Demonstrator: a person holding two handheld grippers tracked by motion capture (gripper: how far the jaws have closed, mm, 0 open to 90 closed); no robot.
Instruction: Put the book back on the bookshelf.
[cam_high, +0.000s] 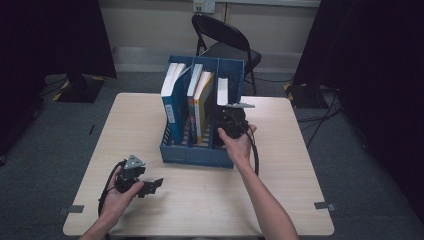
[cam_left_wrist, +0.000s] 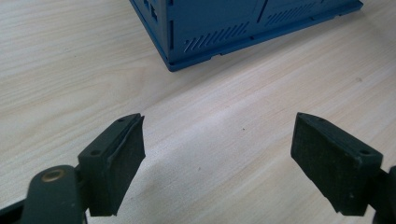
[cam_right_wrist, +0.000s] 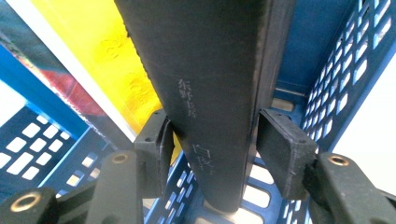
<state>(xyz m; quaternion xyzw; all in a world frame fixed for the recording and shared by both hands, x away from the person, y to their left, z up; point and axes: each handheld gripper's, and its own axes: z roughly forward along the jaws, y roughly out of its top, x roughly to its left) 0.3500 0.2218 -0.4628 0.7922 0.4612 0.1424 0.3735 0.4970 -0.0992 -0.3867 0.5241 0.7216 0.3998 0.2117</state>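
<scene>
Right gripper (cam_right_wrist: 210, 154) fingers clamp black book (cam_right_wrist: 210, 84) in the rack (cam_high: 200, 150), frame centre; keep it upright. Left gripper (cam_left_wrist: 217, 158) wide open, empty, lower left over the counter (cam_high: 210, 200).

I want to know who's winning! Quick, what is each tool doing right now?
Left tool: open, holding nothing, over the bare table.
Right tool: around the black book in the blue file rack; cannot tell if it is gripping.
</scene>
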